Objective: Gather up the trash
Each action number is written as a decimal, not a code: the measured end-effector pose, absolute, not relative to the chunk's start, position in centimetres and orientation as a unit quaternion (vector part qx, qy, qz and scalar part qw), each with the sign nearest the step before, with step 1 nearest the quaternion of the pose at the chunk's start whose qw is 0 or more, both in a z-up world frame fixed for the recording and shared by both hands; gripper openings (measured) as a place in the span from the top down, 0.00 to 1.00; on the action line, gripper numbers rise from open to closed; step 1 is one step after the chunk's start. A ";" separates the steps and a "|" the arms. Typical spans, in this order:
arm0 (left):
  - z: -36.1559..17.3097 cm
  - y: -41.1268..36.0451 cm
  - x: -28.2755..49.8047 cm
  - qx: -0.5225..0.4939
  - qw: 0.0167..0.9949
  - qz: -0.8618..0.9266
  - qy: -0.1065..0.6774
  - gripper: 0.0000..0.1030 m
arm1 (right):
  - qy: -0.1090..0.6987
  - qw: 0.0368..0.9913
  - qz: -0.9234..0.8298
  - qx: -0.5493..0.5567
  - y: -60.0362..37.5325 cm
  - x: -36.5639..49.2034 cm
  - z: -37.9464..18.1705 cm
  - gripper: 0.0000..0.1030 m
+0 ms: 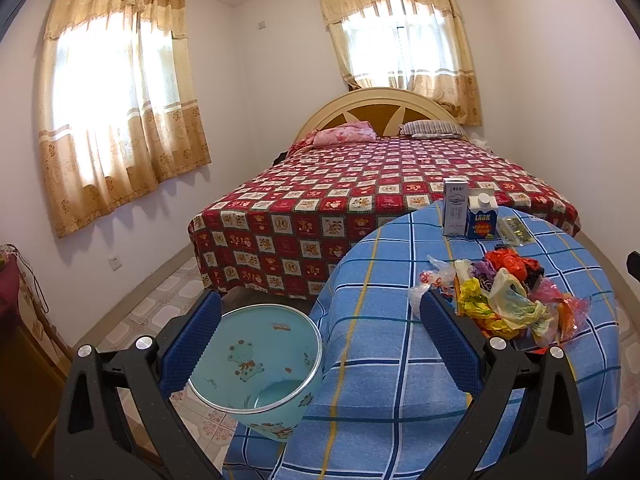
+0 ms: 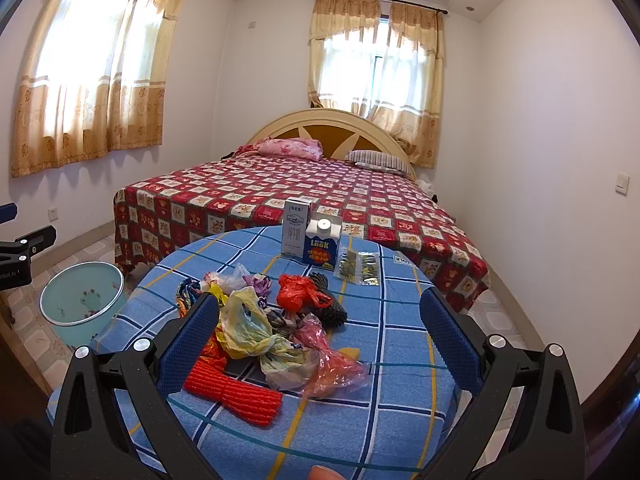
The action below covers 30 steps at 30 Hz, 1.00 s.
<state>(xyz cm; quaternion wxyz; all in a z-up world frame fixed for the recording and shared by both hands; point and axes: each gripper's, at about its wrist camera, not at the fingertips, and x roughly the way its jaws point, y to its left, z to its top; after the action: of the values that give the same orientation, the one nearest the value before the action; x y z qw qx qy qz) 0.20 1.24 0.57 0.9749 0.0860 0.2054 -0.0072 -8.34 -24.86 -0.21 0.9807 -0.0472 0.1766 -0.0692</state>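
Task looked barely begun, judging from the layout. The bin (image 1: 256,364) sat on the floor just beside the desk's (image 1: 380,360) left edge and its visible inside showed no trash, only the printed cartoon. All the trash was on the desk: a heap of crumpled plastic bags (image 2: 256,320), with a red bag (image 2: 298,294), a yellowish bag (image 2: 244,326), a clear pink wrapper (image 2: 332,364), a red knitted piece (image 2: 232,390) and a dark netted item (image 2: 330,306) touching or overlapping. Behind the heap stood a white carton (image 2: 295,232) and a blue carton (image 2: 322,246) side by side, upright, and a flat packet (image 2: 358,268) lay just right of them. So everything was left to collect.

Left gripper (image 1: 320,344) was spread wide with nothing between its fingers, over the desk's left rim, the bin under its left finger and the heap at its right finger. Right gripper (image 2: 320,336) was also wide apart and empty, hovering low over the near side of the heap; its left finger overlapped the yellowish bag in view, contact could not be told.

Room: the desk was round with cloth draped over the rim; heap lay toward the bin side. The bed (image 2: 300,196) stood close behind the desk. Floor around the bin looked clear, the wall to the right well apart
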 end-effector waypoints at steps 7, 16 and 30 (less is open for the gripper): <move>0.5 1.5 0.2 0.085 0.975 -0.006 0.206 0.06 | 0.179 0.980 -0.069 -0.048 -24.8 -8.2 -0.3 0.04; 0.5 1.6 0.3 0.086 0.975 -0.006 0.206 0.06 | 0.180 0.980 -0.068 -0.049 -24.6 -8.2 -0.5 0.04; 0.7 2.5 0.3 0.084 0.975 -0.004 0.205 0.06 | 0.181 0.980 -0.066 -0.050 -24.4 -8.2 -0.6 0.04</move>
<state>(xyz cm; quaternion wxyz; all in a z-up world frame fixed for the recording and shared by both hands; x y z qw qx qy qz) 0.30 2.49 0.66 0.9752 0.0838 0.2050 -0.0038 -8.21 -24.44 -0.64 0.9800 -0.0497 0.1810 -0.0662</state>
